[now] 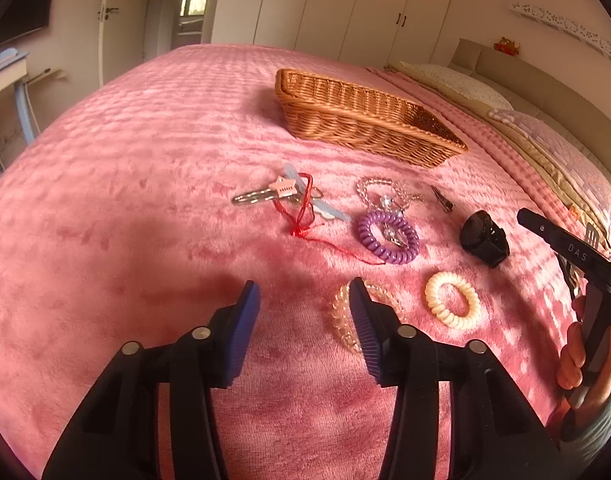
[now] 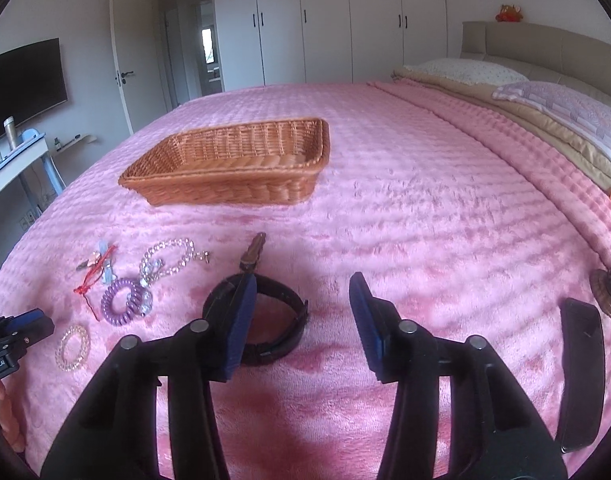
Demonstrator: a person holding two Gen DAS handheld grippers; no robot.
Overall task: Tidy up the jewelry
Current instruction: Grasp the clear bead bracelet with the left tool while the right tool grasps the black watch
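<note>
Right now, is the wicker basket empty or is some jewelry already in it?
Empty, as far as shows: the wicker basket has a bare woven bottom in the right wrist view, though its near wall hides a strip of it.

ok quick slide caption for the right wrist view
Open right gripper above a dark watch on a pink bedspread, empty wicker basket behind.

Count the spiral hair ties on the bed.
3. The purple tie lies by the bead bracelet; the cream tie lies near the watch; the clear tie sits partly behind the left gripper.
</note>
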